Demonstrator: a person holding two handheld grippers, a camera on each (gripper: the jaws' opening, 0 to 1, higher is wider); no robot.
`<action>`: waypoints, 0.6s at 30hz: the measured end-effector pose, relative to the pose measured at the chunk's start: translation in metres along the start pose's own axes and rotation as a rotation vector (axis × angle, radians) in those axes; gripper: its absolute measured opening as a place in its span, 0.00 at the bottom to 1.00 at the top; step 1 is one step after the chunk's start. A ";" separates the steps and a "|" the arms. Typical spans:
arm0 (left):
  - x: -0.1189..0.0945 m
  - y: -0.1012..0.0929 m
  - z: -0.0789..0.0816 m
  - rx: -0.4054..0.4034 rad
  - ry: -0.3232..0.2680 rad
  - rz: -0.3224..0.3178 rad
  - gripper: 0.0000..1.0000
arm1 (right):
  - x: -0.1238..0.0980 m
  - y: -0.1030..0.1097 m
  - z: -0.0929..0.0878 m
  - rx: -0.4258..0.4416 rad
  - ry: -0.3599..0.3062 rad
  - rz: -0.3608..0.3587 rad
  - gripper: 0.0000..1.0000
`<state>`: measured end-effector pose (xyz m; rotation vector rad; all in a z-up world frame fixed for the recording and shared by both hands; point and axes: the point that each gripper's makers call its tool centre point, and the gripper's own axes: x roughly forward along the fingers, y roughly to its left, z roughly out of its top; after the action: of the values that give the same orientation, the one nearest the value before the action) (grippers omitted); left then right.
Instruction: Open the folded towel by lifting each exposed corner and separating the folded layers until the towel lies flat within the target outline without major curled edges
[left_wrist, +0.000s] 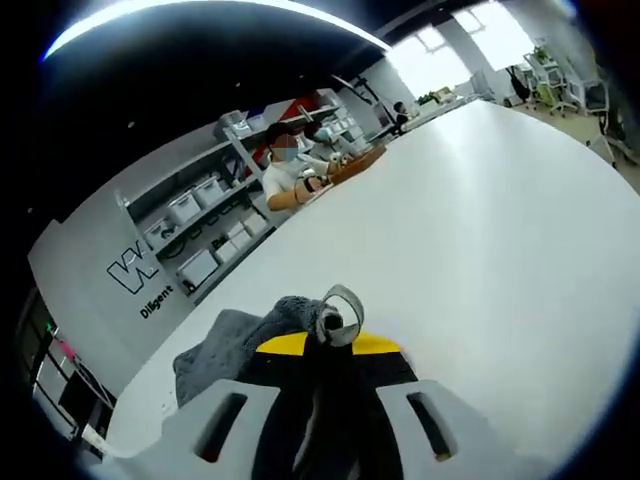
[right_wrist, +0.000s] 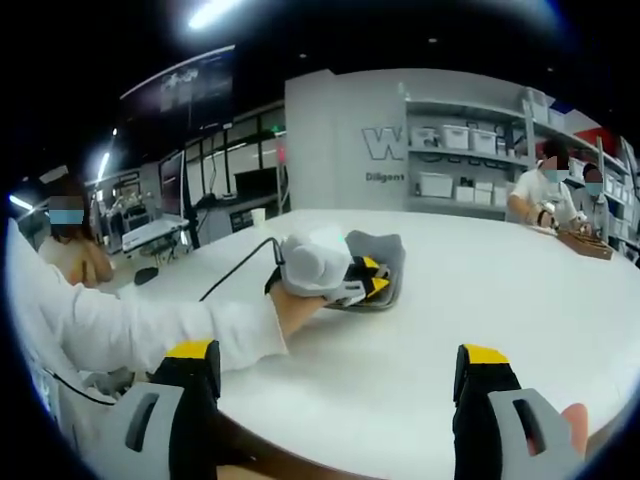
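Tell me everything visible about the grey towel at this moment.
The grey towel is a soft, thick-looking cloth, still bunched and folded on the white table, not flat. In the left gripper view it lies rumpled under the left gripper, whose yellow-tipped jaws pinch a raised fold near its edge. In the right gripper view the left gripper rests on its near side. No target outline can be made out.

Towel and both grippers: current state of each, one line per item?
towel: grey, still bunched and folded on the white table, not flat.
left gripper: shut on the towel, pinching a fold at its near edge.
right gripper: open, jaws wide apart, nothing between them, well short of the towel.
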<state>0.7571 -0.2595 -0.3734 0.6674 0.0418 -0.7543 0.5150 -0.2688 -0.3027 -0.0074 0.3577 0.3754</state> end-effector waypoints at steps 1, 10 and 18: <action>0.000 -0.001 0.000 -0.004 0.000 -0.009 0.10 | 0.000 0.000 0.000 0.000 0.000 0.000 0.97; -0.012 -0.001 0.002 -0.081 -0.016 -0.080 0.04 | 0.000 0.000 0.000 0.003 -0.001 0.000 0.97; -0.029 0.023 0.003 -0.164 -0.031 -0.111 0.04 | 0.000 0.001 -0.001 0.000 0.004 0.000 0.97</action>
<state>0.7500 -0.2310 -0.3513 0.4995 0.1119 -0.8586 0.5149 -0.2682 -0.3034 -0.0085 0.3616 0.3752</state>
